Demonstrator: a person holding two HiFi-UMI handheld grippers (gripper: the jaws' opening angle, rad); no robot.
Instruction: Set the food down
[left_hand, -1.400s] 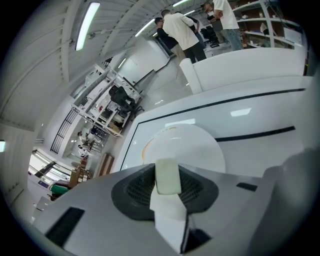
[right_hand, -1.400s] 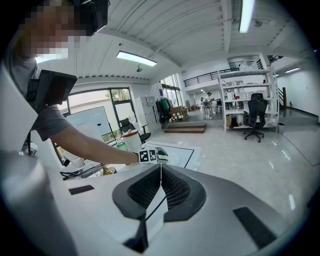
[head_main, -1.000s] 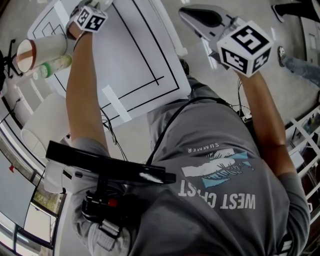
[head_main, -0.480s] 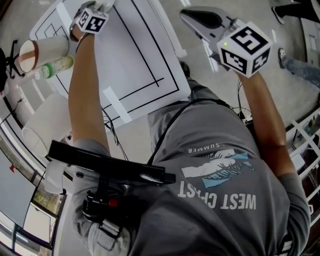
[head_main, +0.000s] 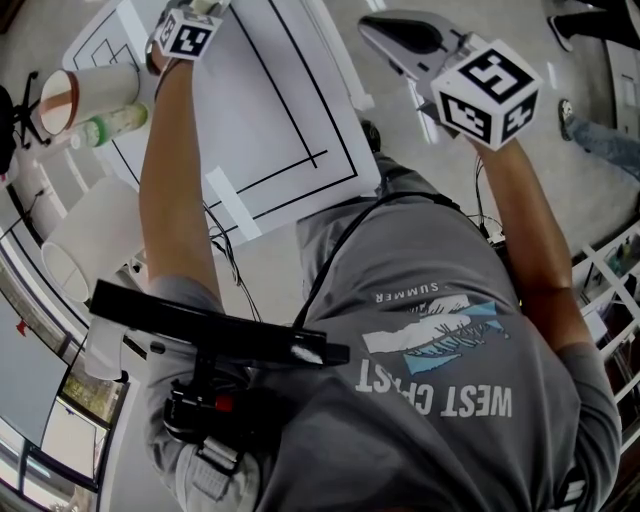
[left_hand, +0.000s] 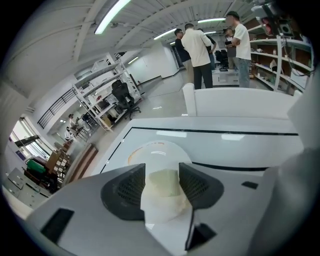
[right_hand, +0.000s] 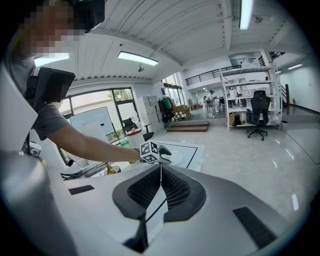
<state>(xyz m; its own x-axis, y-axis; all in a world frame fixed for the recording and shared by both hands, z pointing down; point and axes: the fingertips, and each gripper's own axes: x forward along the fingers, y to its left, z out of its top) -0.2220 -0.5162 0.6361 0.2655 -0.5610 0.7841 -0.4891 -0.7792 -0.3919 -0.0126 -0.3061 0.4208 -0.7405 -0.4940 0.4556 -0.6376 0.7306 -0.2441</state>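
In the left gripper view a pale, soft piece of food (left_hand: 162, 185) lies between the pads of my left gripper (left_hand: 161, 182), over a white plate (left_hand: 157, 149) with an orange rim. These jaws have just been opening and stand wide, with the food still between them and a thin gap at the left pad. In the head view only the marker cube (head_main: 185, 35) of this gripper shows, at the top left. My right gripper (head_main: 372, 28) hangs off the table's right side, shut with nothing in it (right_hand: 160, 187).
A paper cup (head_main: 85, 95) and a green bottle (head_main: 110, 128) stand at the table's left edge, a white roll (head_main: 85, 245) nearer me. White paper with black lines (head_main: 280, 110) covers the table. Several people (left_hand: 200, 47) stand beyond a white partition (left_hand: 240, 102).
The left gripper's marker cube has shifted slightly toward the top edge of the head view and rolled a little. The right gripper has stayed where it was.
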